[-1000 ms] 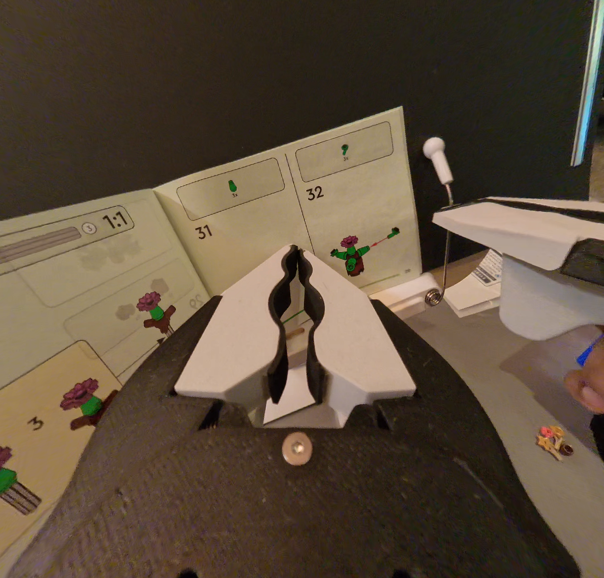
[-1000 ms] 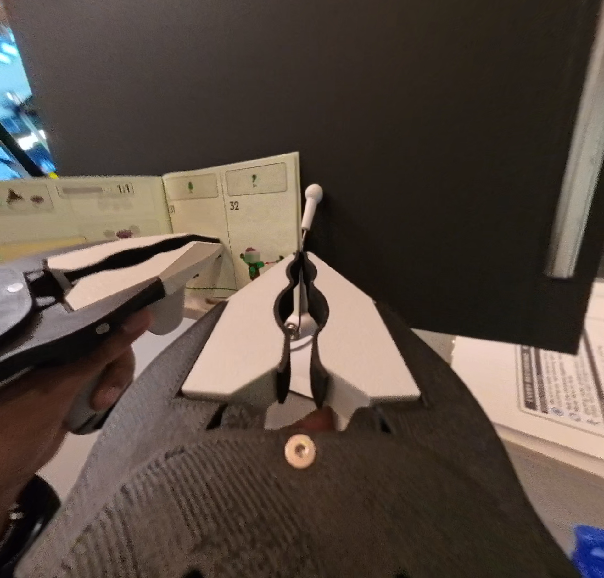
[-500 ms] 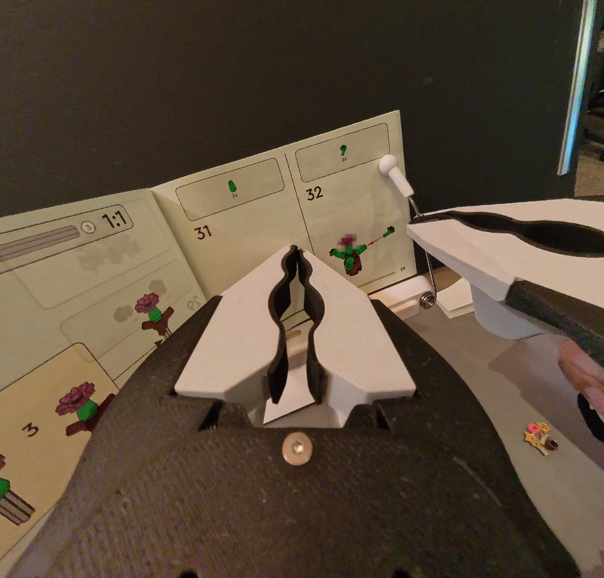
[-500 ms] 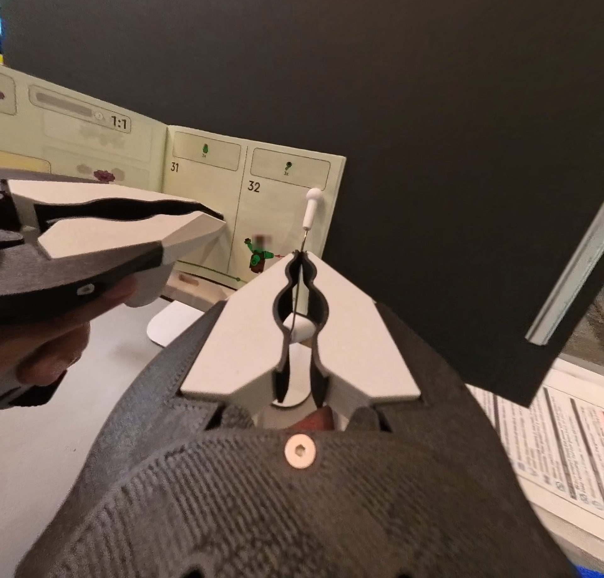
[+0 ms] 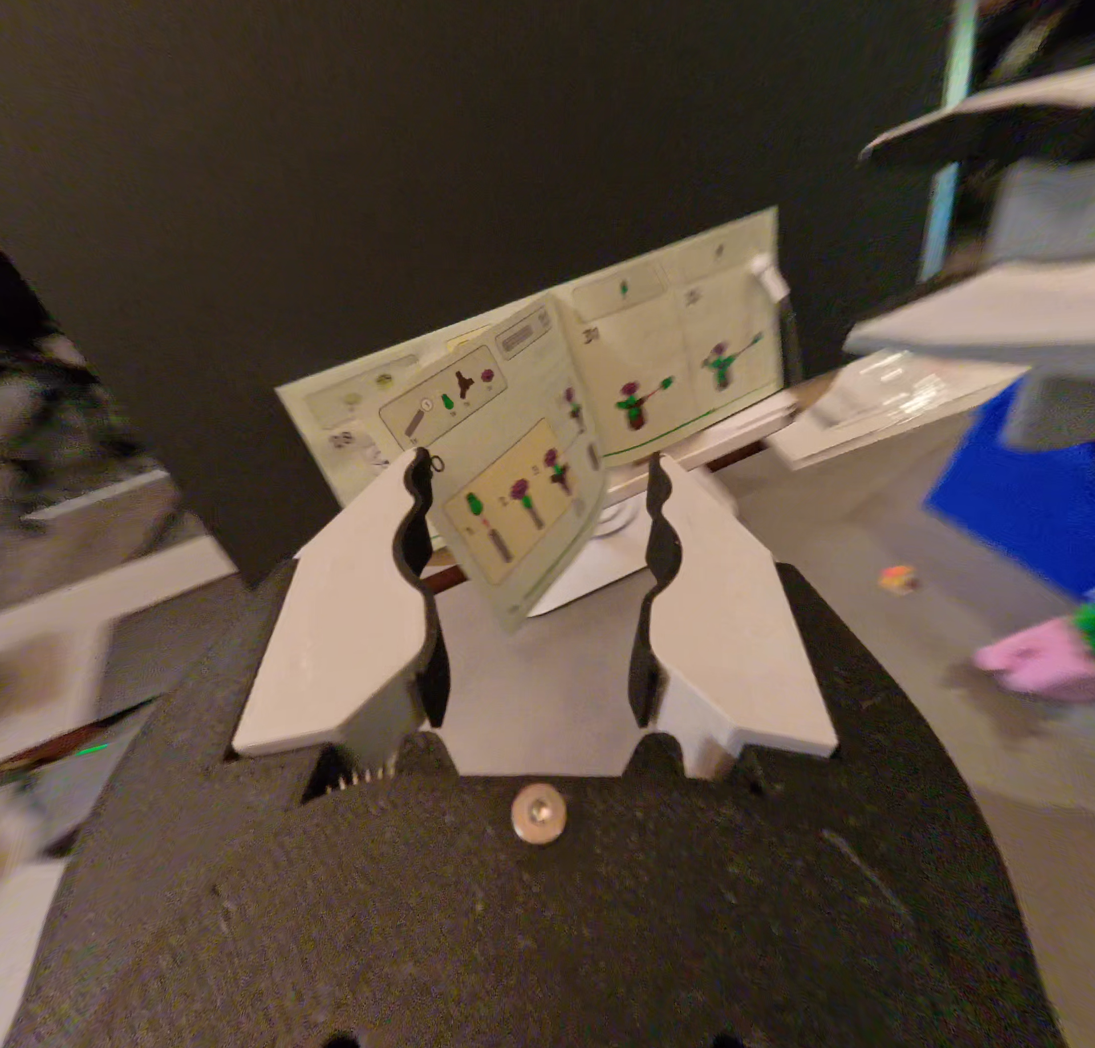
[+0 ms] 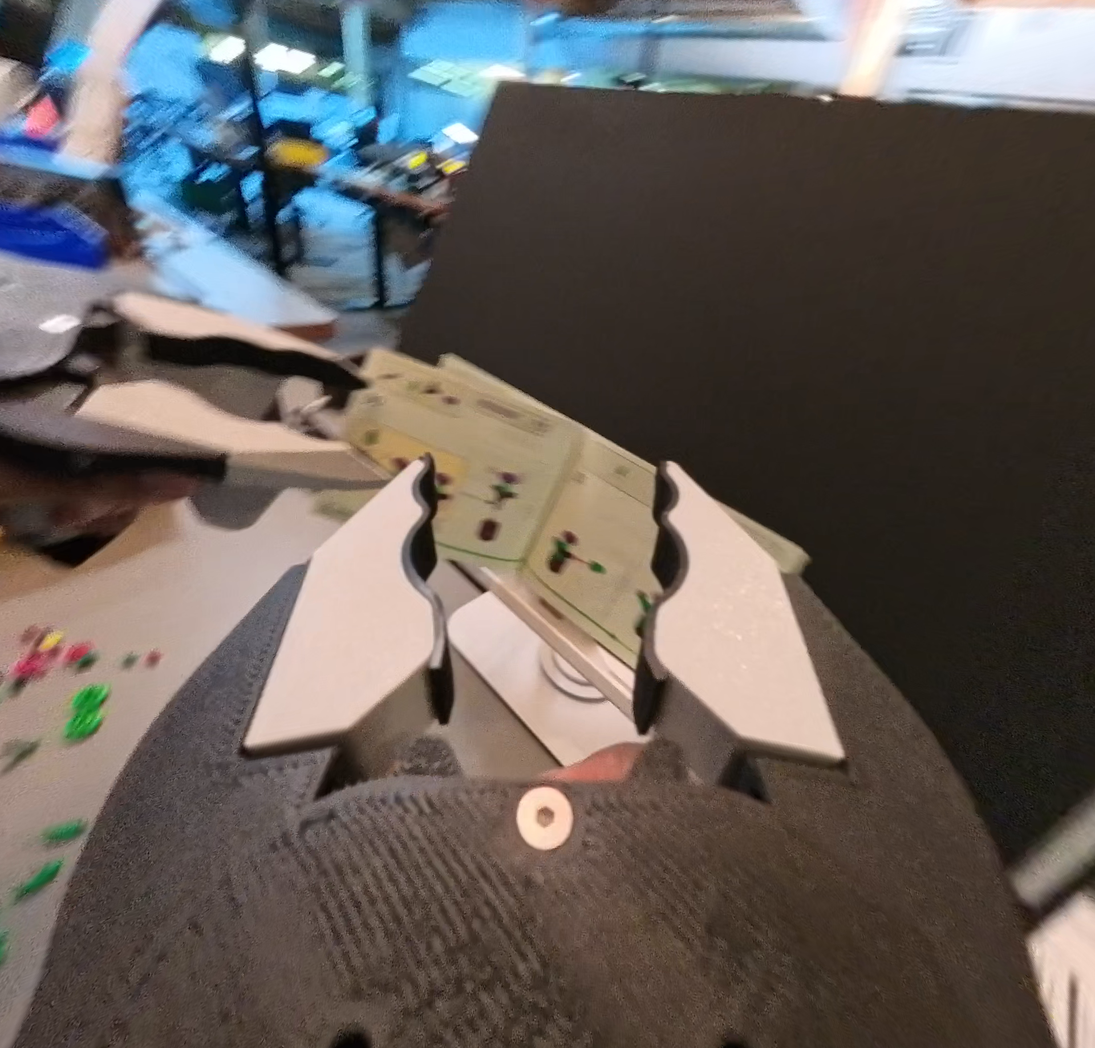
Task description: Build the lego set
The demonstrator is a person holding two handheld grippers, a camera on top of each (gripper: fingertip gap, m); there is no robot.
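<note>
Both tongs, left (image 5: pixel 536 551) and right (image 6: pixel 542 569), gape wide, empty; instruction booklet (image 5: pixel 640 391) propped at 12 o'clock; loose lego pieces (image 6: pixel 83 717) at 9 o'clock on tabletop (image 6: pixel 154 593), most building seemingly left

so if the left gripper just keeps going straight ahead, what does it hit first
Most likely the loose page of the instruction booklet on its stand. That page curls forward between the open jaws of the left gripper. The frame is blurred, so depth is uncertain.
</note>
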